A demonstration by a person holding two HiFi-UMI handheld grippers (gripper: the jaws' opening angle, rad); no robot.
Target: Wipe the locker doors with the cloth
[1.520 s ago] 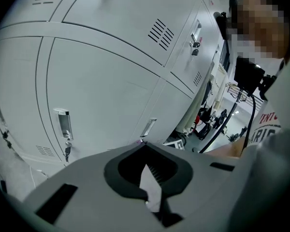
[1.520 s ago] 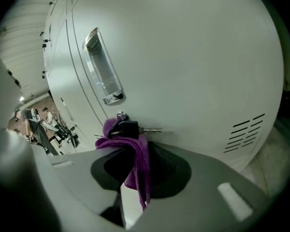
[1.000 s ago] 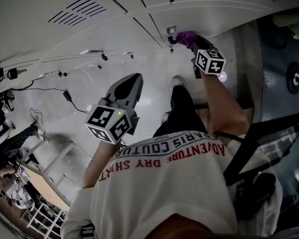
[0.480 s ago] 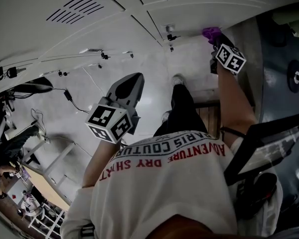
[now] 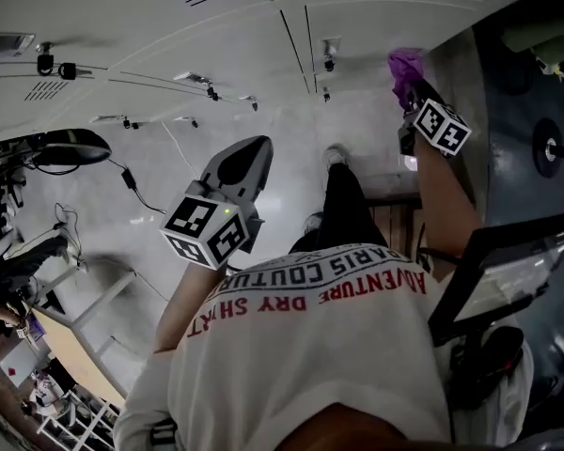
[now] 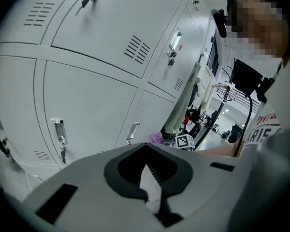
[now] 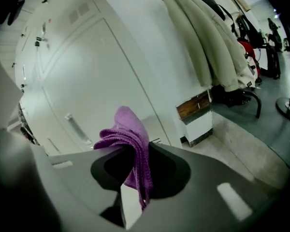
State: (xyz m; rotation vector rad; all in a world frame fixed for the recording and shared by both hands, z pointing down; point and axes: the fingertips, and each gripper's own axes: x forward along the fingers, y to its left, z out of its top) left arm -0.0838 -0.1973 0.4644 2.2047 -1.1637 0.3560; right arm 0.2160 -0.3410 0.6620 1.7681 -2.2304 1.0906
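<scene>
A purple cloth (image 5: 404, 63) is pinched in my right gripper (image 5: 411, 85), which is shut on it and holds it against the lower right part of a grey locker door (image 5: 376, 22). In the right gripper view the cloth (image 7: 128, 138) bunches above the jaws in front of the locker door (image 7: 82, 76). My left gripper (image 5: 247, 150) hangs lower at centre left, shut with nothing in it, off the lockers. From the left gripper view (image 6: 149, 177), the cloth (image 6: 157, 138) and the right gripper's marker cube (image 6: 184, 141) show beyond the jaws.
Rows of grey lockers (image 6: 87, 81) with handles, keys and vents fill the wall. Pale coats (image 7: 217, 37) hang right of the lockers above a small wooden-topped box (image 7: 197, 112). A monitor (image 5: 508, 271) stands at my right. Cables (image 5: 132, 181) lie on the floor.
My right gripper has carried the cloth to the right along the locker door, from near the door seam to its right edge. The left gripper has stayed put.
</scene>
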